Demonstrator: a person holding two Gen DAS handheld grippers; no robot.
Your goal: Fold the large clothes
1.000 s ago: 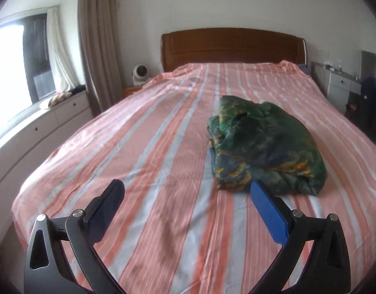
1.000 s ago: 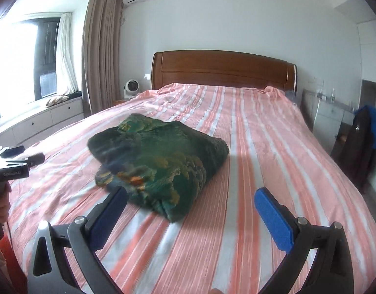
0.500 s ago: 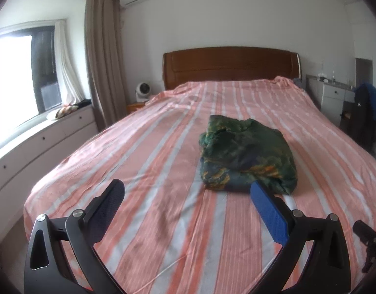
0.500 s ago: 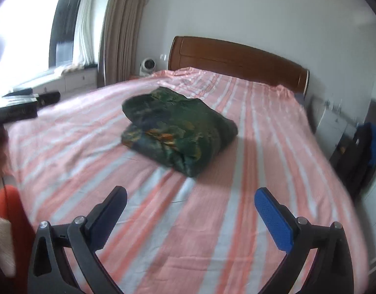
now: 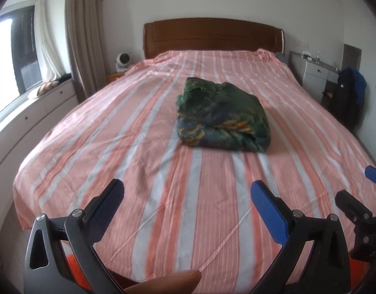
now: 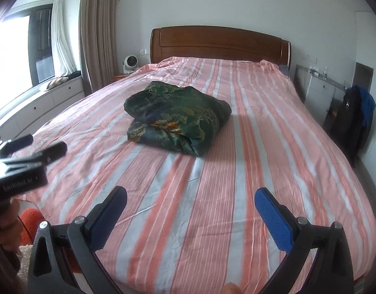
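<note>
Garment point(image 5: 223, 117), dark green with orange print, sits folded in a bundle on the bed point(image 5: 139, 147), about mid-mattress, on the pink and grey striped sheet. My left claw point(image 5: 188, 210) hangs over the foot end of the bed, fingers spread wide, nothing in it, well apart from the garment. My right claw point(image 6: 191, 214) is also spread wide and empty, over the foot end too, with the garment ahead and a bit left in its view. Each claw shows at the edge of the other's view. Wooden headboard point(image 6: 219, 45) at the far end, small white fan point(image 6: 130, 64) left of it, curtain point(image 6: 98, 31) by the window, dark jacket point(image 6: 357, 117) on the right.
</note>
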